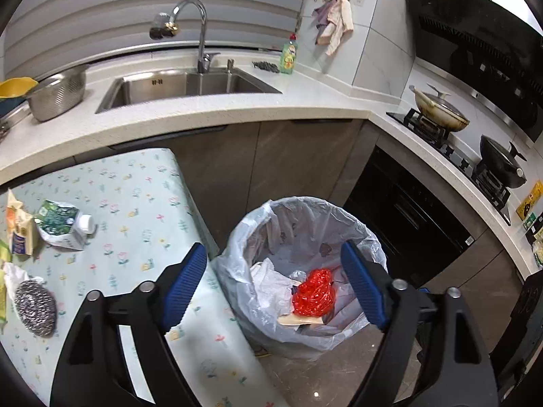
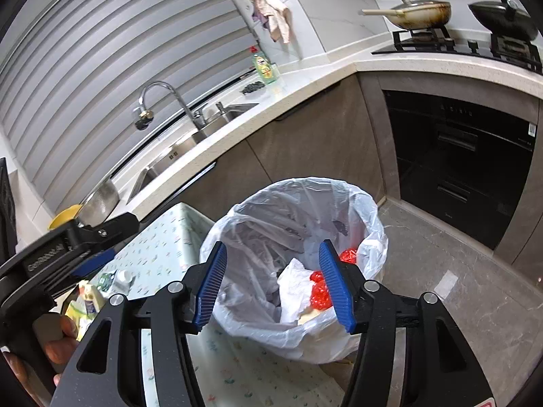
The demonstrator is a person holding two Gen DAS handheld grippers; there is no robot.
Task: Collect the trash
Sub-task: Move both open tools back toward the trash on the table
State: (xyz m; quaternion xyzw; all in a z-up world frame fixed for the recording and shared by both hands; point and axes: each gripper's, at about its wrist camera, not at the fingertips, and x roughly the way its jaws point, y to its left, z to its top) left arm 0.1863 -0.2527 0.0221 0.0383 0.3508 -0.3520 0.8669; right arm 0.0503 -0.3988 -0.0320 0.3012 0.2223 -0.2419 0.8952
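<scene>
A trash bin lined with a clear bag [image 1: 366,237] [image 2: 373,224] stands on the floor beside the table. Inside lie a red net [image 1: 314,293] [image 2: 319,291] and white paper [image 1: 271,285] [image 2: 293,288]. My left gripper [image 1: 273,285] is open and empty above the bin's near edge. My right gripper [image 2: 273,288] is open and empty above the bin. On the floral tablecloth [image 1: 135,210] lie a crushed milk carton [image 1: 62,225] [image 2: 117,279], a yellow wrapper [image 1: 18,227] [image 2: 85,300] and a steel scourer [image 1: 35,307].
A counter with a sink [image 1: 190,84] and faucet [image 1: 200,30] runs behind. A steel colander [image 1: 56,93], a dish soap bottle [image 1: 288,54], a stove with two pans [image 1: 437,108] and a black oven [image 1: 407,217] are around. The left gripper body shows in the right wrist view [image 2: 68,244].
</scene>
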